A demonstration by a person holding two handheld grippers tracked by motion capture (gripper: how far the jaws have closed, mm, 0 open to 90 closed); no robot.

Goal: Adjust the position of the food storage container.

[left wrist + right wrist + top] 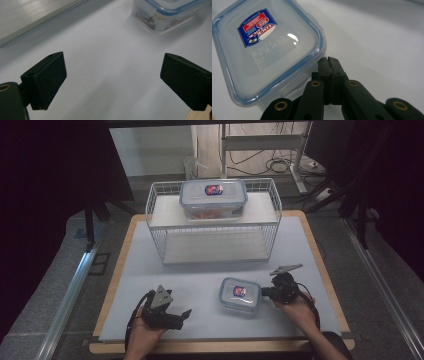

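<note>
The small lidded food container point(240, 295) sat near the table's point(200, 275) front edge, right of centre. The right gripper point(265, 293), jaws pressed together on nothing, touched its right side. The left gripper point(184, 316) rested wide apart near the front-left corner.

Large lidded container point(213, 199) on white wire rack point(160, 227); table point(200, 280).

A small lidded container point(240, 294) lies near the bench's point(200, 280) front edge; behind it, a wire rack point(214, 222) carries a larger lidded container point(213, 198).
</note>
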